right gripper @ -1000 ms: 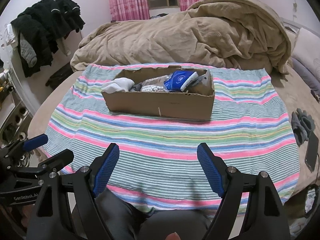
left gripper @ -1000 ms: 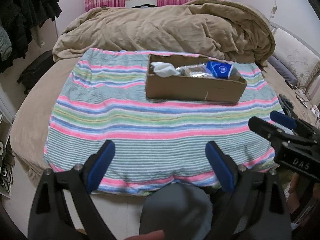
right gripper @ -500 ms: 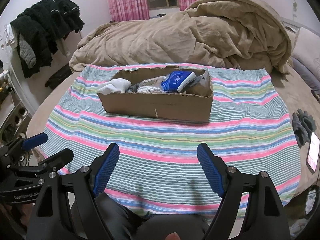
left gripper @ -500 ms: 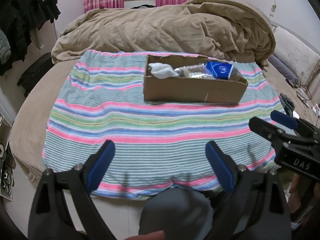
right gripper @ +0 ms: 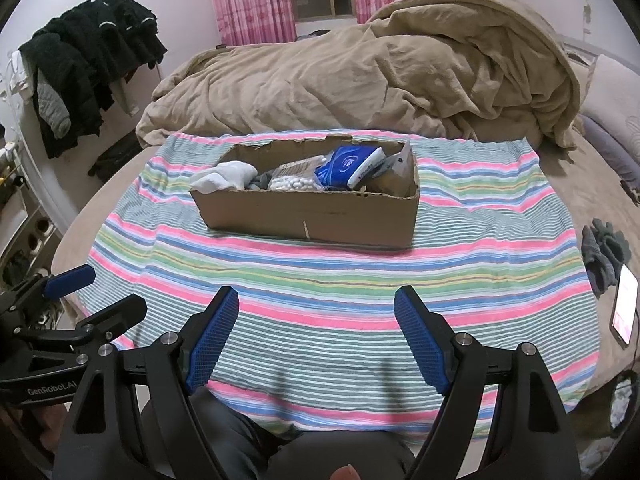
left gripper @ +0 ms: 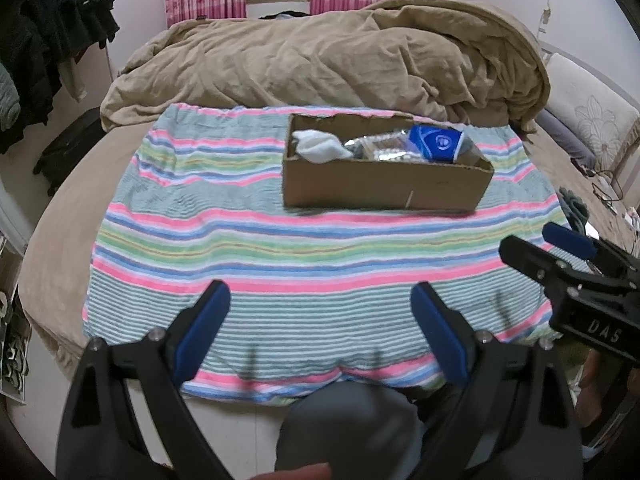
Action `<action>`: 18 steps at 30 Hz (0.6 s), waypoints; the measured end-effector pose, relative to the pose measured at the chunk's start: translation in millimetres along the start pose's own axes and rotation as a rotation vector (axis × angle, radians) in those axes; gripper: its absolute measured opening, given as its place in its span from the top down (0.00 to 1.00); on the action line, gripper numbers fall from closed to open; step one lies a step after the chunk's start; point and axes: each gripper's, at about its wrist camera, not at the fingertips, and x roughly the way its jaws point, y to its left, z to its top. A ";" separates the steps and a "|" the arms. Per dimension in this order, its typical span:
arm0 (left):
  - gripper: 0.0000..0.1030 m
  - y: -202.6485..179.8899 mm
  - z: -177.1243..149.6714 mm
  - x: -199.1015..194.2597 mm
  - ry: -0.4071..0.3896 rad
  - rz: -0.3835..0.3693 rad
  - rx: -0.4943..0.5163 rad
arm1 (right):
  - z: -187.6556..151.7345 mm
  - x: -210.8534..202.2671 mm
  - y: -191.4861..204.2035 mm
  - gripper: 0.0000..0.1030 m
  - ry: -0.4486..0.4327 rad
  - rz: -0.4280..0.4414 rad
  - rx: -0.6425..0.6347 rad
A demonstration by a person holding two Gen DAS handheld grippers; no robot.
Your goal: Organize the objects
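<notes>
A: Where's the cardboard box point(right gripper: 308, 216)?

B: On the striped blanket point(right gripper: 320, 280) spread over the bed point(left gripper: 56, 216), towards its far side, in front of the tan duvet point(right gripper: 360, 84). Inside lie a white sock point(right gripper: 224, 176), a bag of white beads point(right gripper: 294, 178) and a blue packet point(right gripper: 348, 162).

A: And the claws?

B: Left claw point(left gripper: 320, 334) and right claw point(right gripper: 316, 336) both hover over the blanket's near edge, blue pads spread apart, nothing between them, well short of the box.

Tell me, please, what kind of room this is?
Most likely a bedroom in a home. A bed with a rumpled tan duvet fills the view, pink curtains hang at a window behind it, and dark clothes are draped at the left wall.
</notes>
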 end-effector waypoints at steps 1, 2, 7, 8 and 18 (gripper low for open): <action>0.10 -0.1 0.2 0.2 0.000 -0.001 0.000 | 0.1 0.3 -0.2 0.20 0.000 -0.001 0.000; 0.10 -0.1 0.4 0.6 0.000 -0.001 -0.001 | 0.4 0.7 -0.1 0.20 0.001 -0.002 -0.001; 0.10 -0.4 1.8 2.0 0.001 -0.003 -0.002 | 1.5 1.1 -0.8 0.20 -0.001 -0.003 -0.002; 0.10 -0.3 1.3 1.6 0.001 -0.002 -0.003 | 1.8 1.5 -1.5 0.20 -0.001 -0.004 -0.001; 0.10 -2.3 4.3 6.2 0.003 -0.004 -0.002 | 3.5 4.1 -3.7 0.20 0.000 -0.005 0.000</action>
